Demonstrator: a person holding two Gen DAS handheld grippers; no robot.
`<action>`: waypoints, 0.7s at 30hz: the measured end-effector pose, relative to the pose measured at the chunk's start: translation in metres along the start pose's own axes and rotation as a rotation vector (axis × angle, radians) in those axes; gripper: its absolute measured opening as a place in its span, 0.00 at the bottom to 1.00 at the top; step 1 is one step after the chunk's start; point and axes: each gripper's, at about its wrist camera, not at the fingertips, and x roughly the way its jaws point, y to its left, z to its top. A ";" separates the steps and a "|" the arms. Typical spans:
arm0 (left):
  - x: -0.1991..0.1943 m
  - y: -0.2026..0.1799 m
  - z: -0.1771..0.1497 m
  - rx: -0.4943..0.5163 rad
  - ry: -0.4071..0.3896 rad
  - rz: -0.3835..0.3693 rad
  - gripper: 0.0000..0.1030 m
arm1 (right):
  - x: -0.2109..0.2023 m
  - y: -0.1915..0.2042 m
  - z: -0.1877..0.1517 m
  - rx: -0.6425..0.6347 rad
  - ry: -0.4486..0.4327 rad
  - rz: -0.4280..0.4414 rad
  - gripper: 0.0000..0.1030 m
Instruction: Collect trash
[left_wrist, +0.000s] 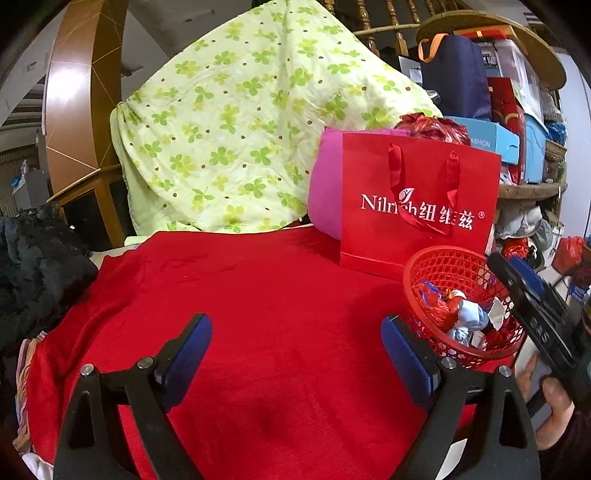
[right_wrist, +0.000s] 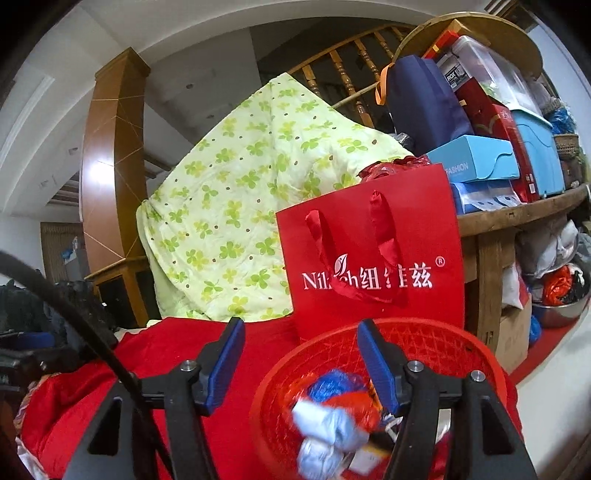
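**A:** What does your left wrist camera give you?

**B:** My left gripper (left_wrist: 296, 343) hangs over the red cloth (left_wrist: 258, 295) with its jaws spread wide and nothing between them. The red basket (left_wrist: 436, 258) sits at the cloth's right edge, just beside my right-hand finger, with the trash (left_wrist: 461, 314) piled inside: crumpled red, blue and pale wrappers. A red paper bag (left_wrist: 417, 221) stands upright right behind the basket, and a green clover-print quilt (left_wrist: 229, 129) is heaped behind that. At the far right I see my right gripper (left_wrist: 524, 284) and the hand (left_wrist: 554, 406) that holds it.

**A:** And the right wrist camera?

**B:** My right gripper (right_wrist: 300, 363) has its jaws partly apart, holding nothing. One finger stands over the basket (right_wrist: 461, 343), the other over the cloth (right_wrist: 258, 339). The trash (right_wrist: 332, 417) lies in the basket below, blurred. The paper bag (right_wrist: 369, 258) stands directly behind the basket rim, the quilt (right_wrist: 240, 203) to its left.
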 end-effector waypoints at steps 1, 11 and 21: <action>-0.003 0.003 -0.001 -0.004 -0.004 0.000 0.91 | -0.004 0.001 -0.002 0.001 0.000 -0.001 0.65; -0.031 0.022 -0.005 -0.024 -0.035 0.010 0.94 | -0.045 0.002 -0.010 0.034 0.021 -0.017 0.68; -0.059 0.017 -0.003 -0.012 -0.056 -0.005 0.94 | -0.083 0.030 0.013 -0.027 0.029 0.020 0.72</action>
